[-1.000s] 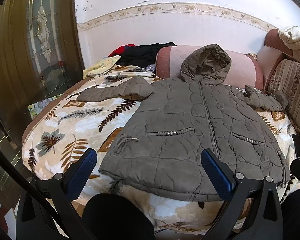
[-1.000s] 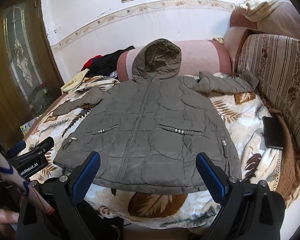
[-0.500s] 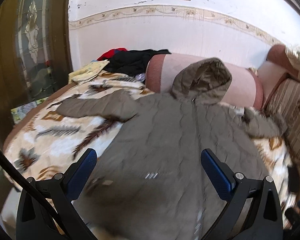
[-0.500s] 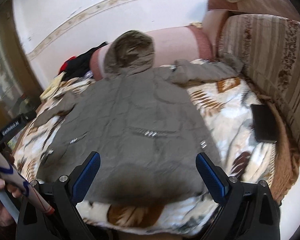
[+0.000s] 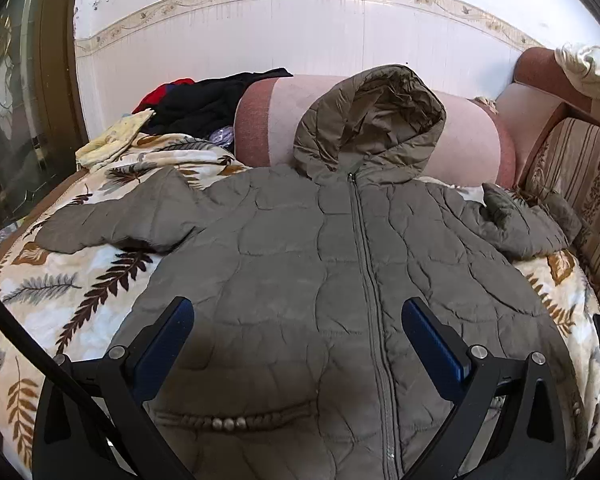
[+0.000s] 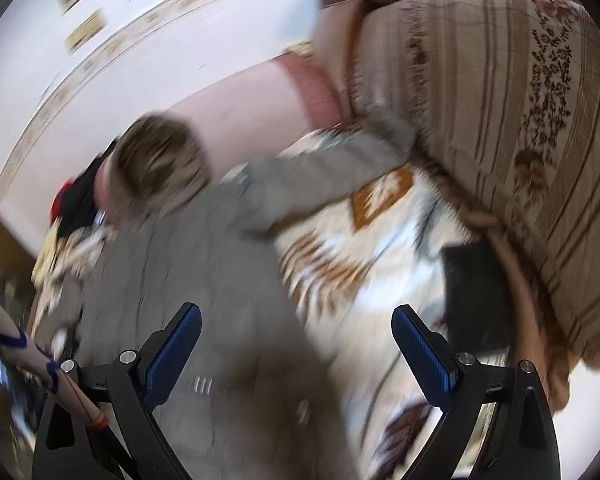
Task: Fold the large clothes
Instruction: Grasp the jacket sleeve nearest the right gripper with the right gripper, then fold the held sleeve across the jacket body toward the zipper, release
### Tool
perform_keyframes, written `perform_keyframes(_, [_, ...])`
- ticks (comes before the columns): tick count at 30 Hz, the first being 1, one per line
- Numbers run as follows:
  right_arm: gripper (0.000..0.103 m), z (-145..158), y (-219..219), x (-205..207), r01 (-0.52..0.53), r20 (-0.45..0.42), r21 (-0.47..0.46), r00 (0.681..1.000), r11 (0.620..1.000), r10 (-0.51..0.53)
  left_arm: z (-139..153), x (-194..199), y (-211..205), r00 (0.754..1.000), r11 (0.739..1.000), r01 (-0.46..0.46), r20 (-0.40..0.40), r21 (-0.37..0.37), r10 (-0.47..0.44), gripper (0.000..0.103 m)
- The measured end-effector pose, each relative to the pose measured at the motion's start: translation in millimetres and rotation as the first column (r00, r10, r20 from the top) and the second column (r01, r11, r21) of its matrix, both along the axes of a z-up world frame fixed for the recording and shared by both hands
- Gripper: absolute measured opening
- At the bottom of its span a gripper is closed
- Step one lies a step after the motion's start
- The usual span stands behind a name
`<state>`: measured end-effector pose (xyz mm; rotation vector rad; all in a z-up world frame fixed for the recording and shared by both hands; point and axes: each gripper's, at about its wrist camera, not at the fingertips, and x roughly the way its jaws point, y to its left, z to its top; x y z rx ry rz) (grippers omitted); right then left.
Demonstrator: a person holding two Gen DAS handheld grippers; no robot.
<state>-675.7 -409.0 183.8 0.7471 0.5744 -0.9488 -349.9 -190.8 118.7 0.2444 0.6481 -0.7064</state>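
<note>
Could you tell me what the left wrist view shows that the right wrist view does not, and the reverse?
Only the left wrist view shows the jacket's zipper sharply, the beaded pocket trim and the sleeve spread toward the door side. Only the right wrist view, which is motion-blurred, shows the flat black object lying on the blanket beside the striped sofa back, and the other sleeve reaching toward it. Both show the grey hooded jacket laid flat on the leaf-print blanket, the pink bolster, and open, empty jaws.

White wall (image 5: 300, 32) with floral border, leaf-print bedspread (image 5: 80, 280), pink bolster (image 5: 472, 148), striped cushion (image 6: 500, 100), glass door (image 5: 4, 120)
</note>
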Motion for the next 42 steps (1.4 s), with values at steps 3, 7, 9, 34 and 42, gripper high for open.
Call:
perform_keyframes(3, [0.099, 3, -54, 2, 0.057, 0.007, -0.003, 0.998, 0.998, -0.057, -3, 5, 1, 0.999, 1.0, 0.008, -0.031, -0.01, -0.008, 0.103])
perform_keyframes(7, [0.095, 0, -122, 8, 0.11, -0.028, 0.0, 0.994, 0.994, -0.11, -6, 9, 3, 0.999, 1.0, 0.002, -0.047, -0.007, -0.002, 0.103])
perform_keyframes(9, [0.095, -5, -159, 12, 0.148, -0.057, -0.01, 0.987, 0.989, -0.148, -8, 12, 2, 0.999, 1.0, -0.005, -0.054, -0.004, 0.005, 0.103])
perform_keyframes(34, [0.069, -137, -353, 32, 0.43, -0.164, 0.012, 0.891, 0.903, -0.423, -60, 33, -34, 0.991, 0.991, 0.004, -0.134, 0.13, 0.014, 0.103])
perform_keyframes(42, [0.013, -131, -351, 36, 0.382, -0.117, -0.051, 0.915, 0.923, -0.386, -62, 34, -37, 0.991, 0.991, 0.008, -0.134, 0.134, 0.011, 0.103])
